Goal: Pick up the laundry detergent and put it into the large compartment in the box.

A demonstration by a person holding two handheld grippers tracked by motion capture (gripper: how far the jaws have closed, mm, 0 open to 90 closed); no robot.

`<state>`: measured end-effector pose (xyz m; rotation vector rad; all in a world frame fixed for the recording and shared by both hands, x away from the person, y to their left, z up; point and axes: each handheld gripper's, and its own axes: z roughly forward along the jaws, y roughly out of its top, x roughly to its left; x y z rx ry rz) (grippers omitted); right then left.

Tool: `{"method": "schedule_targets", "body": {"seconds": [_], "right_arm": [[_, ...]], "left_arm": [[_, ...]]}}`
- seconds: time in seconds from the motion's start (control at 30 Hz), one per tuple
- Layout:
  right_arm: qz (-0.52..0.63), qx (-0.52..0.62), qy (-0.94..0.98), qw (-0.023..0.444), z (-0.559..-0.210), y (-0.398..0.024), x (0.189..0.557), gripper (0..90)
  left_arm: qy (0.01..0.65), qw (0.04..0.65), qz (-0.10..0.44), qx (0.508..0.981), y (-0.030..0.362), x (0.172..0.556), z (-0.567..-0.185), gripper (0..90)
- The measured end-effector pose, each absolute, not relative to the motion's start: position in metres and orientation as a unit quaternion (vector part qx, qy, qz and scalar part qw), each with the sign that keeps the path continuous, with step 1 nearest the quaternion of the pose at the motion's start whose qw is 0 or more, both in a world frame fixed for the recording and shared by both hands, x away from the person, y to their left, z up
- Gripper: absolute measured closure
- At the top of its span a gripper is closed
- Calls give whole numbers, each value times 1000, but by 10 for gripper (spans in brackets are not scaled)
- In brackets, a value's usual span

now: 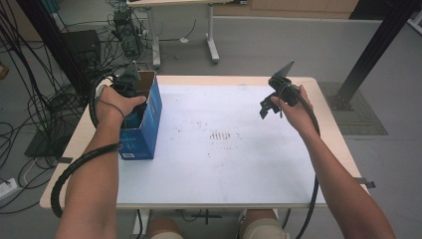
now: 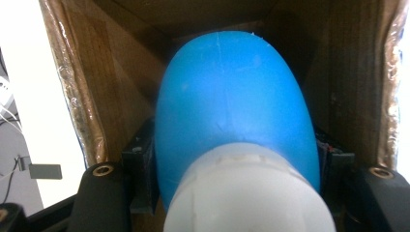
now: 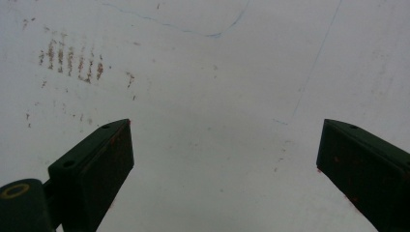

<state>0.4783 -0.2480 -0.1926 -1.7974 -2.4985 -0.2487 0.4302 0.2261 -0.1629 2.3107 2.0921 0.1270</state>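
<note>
Left claw: my left gripper [image 1: 130, 92] reaches down into the open top of the blue cardboard box [image 1: 144, 124], with my left hand [image 1: 115, 103] wrapped around its handle.
Left claw state: its two black jaws sit on either side of a smooth blue rounded plastic object with a white ridged end [image 2: 237, 130], pressed against both flanks, so I have it clamped between them.
Blue object: it is inside the box, its white end nearest my camera and its blue dome pointing deeper in; what it is exactly I cannot tell.
Box interior: brown cardboard walls [image 2: 96, 72] rise on both sides, their edges covered with shiny clear tape.
Box position: it stands on the left part of the white table top [image 1: 224, 164], close to the left edge, its long side running away from me.
Right claw: my right gripper [image 1: 277, 97] hangs above the right far part of the table, held in my right hand [image 1: 293, 112], well apart from the box.
Right claw state: its jaws stand wide apart, nothing between them, only bare white surface below.
Table marks: a cluster of short brownish streaks [image 3: 70, 60] stains the white top near its middle, and thin blue pen lines [image 3: 212, 33] cross it.
</note>
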Motion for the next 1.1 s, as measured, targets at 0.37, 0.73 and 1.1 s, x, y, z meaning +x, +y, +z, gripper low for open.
{"method": "schedule_targets", "body": {"seconds": [0.37, 0.73, 1.1], "right_arm": [[-81, -583, -808, 26, -192, -249, 478, 59], [-80, -583, -808, 27, -193, -249, 478, 59], [-81, -582, -808, 26, -192, -250, 478, 59]], "left_arm": [[671, 12, 40, 740, 227, 430, -163, 362], [672, 13, 40, 739, 228, 429, -163, 362], [674, 14, 41, 738, 229, 429, -163, 362]]}}
